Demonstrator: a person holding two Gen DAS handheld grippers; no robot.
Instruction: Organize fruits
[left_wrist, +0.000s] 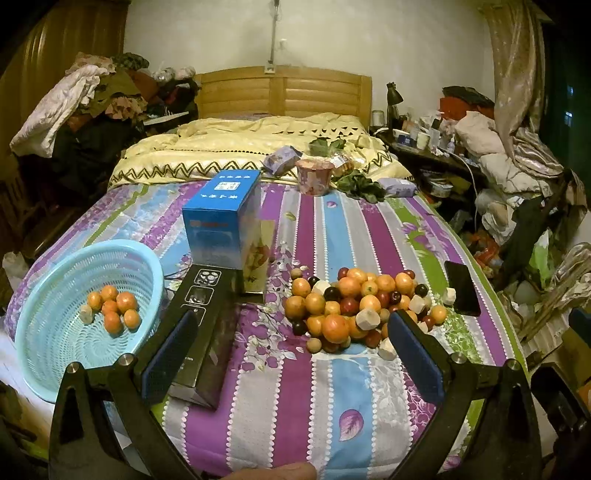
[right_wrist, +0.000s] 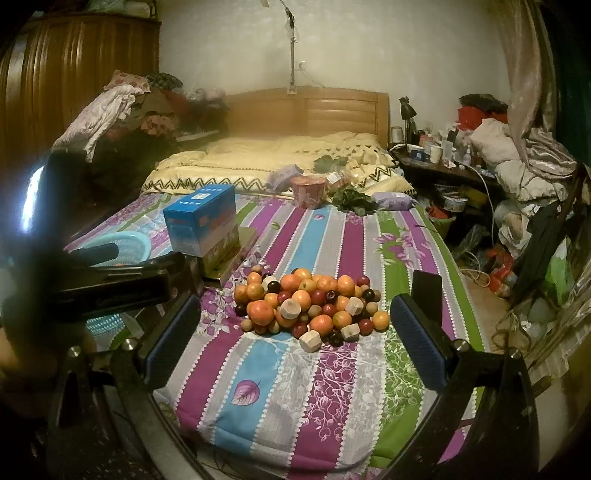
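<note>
Sorting is judged part-done: six small orange fruits (left_wrist: 115, 309) plus one pale chunk are seen inside the light-blue perforated plastic basket (left_wrist: 44, 332), while the mixed heap of orange fruits, dark red cherries and pale cut chunks (left_wrist: 360, 308) is left on the striped purple-blue bedsheet (left_wrist: 295, 406), well to the right of the basket. The left gripper (left_wrist: 291, 343) is held spread wide and empty, short of the heap. The right gripper (right_wrist: 295, 332) is likewise released, nothing gripped, with the heap (right_wrist: 314, 306) framed between its fingers.

Next move, as judged: one orange fruit at the heap's near edge is to be closed on and carried to the basket; neighbours are packed touching, so rolling is likely.

In the way: a long black carton (left_wrist: 199, 332) and a blue cardboard box (left_wrist: 225, 218) are placed between basket and heap. A black phone (left_wrist: 461, 288) is lying just right of the heap. In the right wrist view the basket (right_wrist: 122, 245) is partly hidden by the other gripper's dark body.
</note>
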